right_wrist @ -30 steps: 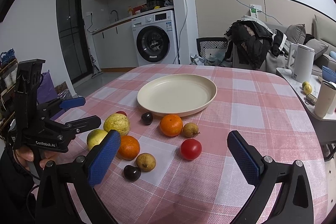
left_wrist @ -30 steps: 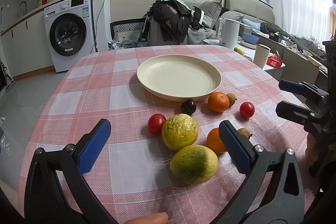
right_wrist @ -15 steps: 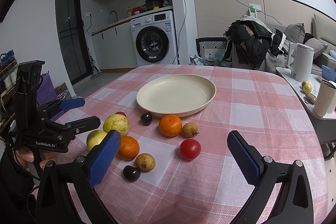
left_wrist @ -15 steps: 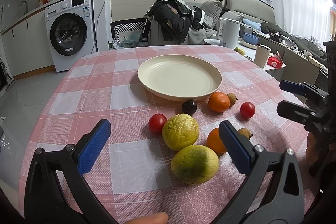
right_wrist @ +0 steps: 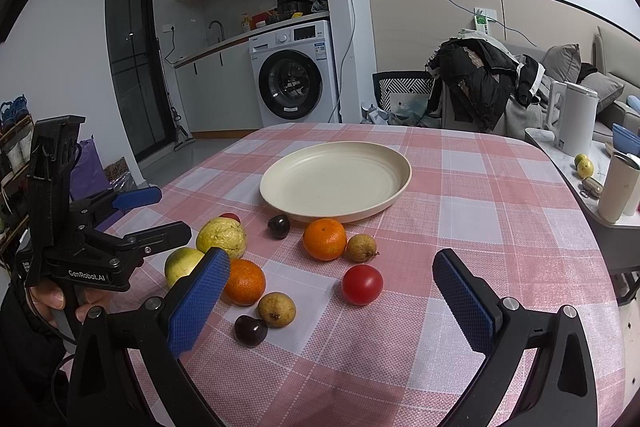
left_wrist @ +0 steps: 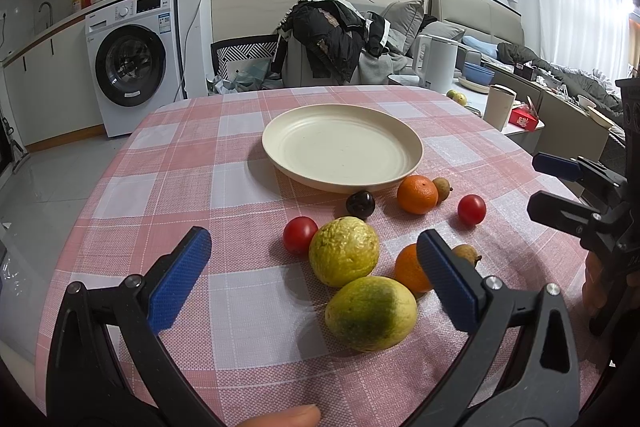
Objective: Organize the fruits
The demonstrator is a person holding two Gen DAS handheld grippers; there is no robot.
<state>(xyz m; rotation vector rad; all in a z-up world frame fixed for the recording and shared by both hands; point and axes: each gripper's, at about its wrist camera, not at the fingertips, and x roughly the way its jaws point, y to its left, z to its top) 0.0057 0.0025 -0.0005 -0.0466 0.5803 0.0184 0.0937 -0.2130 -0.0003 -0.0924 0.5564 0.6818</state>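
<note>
An empty cream plate [left_wrist: 342,149] [right_wrist: 336,179] sits mid-table. Fruit lies in front of it: two yellow-green guavas [left_wrist: 344,257] [left_wrist: 370,313], two oranges [left_wrist: 417,194] [right_wrist: 244,281], two red tomatoes [left_wrist: 300,235] [right_wrist: 362,284], dark cherries [left_wrist: 360,204] [right_wrist: 250,330] and small brown fruits [right_wrist: 277,309] [right_wrist: 361,247]. My left gripper [left_wrist: 312,283] is open and empty, hovering just before the guavas. My right gripper [right_wrist: 330,303] is open and empty, above the near tomato and brown fruit. Each gripper shows in the other's view [right_wrist: 140,211] [left_wrist: 560,183].
The round table wears a pink checked cloth [left_wrist: 180,187]. A side table at the right holds a cup [right_wrist: 618,187] and a white kettle [right_wrist: 576,119]. A clothes-draped chair [left_wrist: 328,43] and a washing machine [left_wrist: 132,63] stand beyond the far edge.
Both grippers have drifted only slightly; the view has shifted a touch. No fruit has moved and both stay open.
</note>
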